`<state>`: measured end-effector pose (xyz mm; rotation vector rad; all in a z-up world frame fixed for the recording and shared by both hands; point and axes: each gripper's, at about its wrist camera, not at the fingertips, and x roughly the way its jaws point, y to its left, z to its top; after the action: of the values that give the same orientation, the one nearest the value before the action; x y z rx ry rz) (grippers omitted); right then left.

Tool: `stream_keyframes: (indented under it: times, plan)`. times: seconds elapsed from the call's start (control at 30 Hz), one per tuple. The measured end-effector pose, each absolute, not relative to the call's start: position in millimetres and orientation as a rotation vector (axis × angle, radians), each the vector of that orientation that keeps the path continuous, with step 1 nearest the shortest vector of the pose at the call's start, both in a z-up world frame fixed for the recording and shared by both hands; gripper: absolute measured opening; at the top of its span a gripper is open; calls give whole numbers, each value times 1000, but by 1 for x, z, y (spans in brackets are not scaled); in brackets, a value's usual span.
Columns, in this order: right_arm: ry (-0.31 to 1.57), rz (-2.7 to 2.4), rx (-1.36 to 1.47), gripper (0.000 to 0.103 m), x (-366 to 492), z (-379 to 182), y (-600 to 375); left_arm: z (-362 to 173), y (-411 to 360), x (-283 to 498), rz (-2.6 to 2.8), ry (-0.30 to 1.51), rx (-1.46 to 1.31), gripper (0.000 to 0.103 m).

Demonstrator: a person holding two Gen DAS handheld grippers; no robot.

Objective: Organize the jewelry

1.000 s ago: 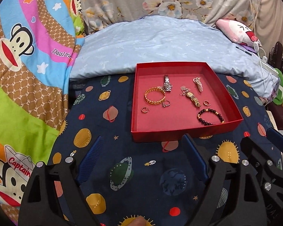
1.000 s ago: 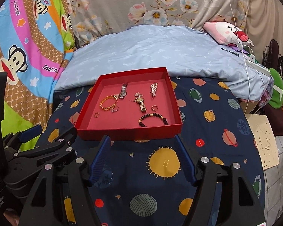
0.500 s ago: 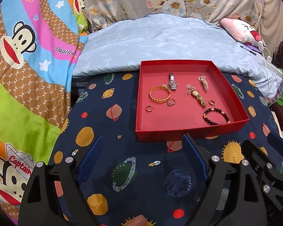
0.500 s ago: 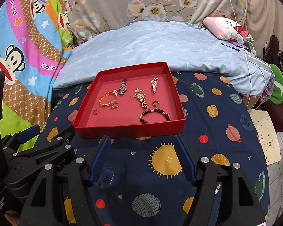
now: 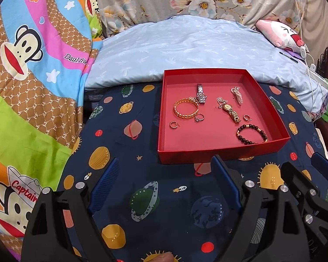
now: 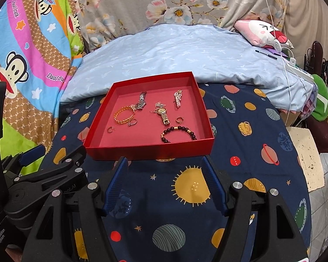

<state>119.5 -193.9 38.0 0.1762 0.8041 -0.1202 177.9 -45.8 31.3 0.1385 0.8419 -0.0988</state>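
Left wrist view: the left gripper [image 5: 164, 187] hangs with jaws spread wide and empty over the planet-print cloth [image 5: 124, 144]. At 12 to 1 o'clock sits the red tray [image 5: 220, 150], holding a gold bangle [image 5: 185, 109], a silver watch [image 5: 200, 93], a gold watch [image 5: 230, 111] and a black bead bracelet [image 5: 250, 133] — all apart from the blue fingers. Right wrist view: the right gripper [image 6: 165, 183] is likewise wide and empty — tray at 12 o'clock.

Both claws, left [image 5: 164, 187] and right [image 6: 165, 181], are black plastic frames with silver screws, tipped by ribbed blue pads [image 6: 114, 185]; faint white lettering marks one side.
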Motion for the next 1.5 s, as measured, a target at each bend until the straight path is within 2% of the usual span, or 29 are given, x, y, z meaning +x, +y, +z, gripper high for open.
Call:
stream_keyframes:
  times: [1.5]
  plan:
    - [804, -122, 176, 68, 119, 36, -195, 35, -42, 172, -68, 833, 139, 83]
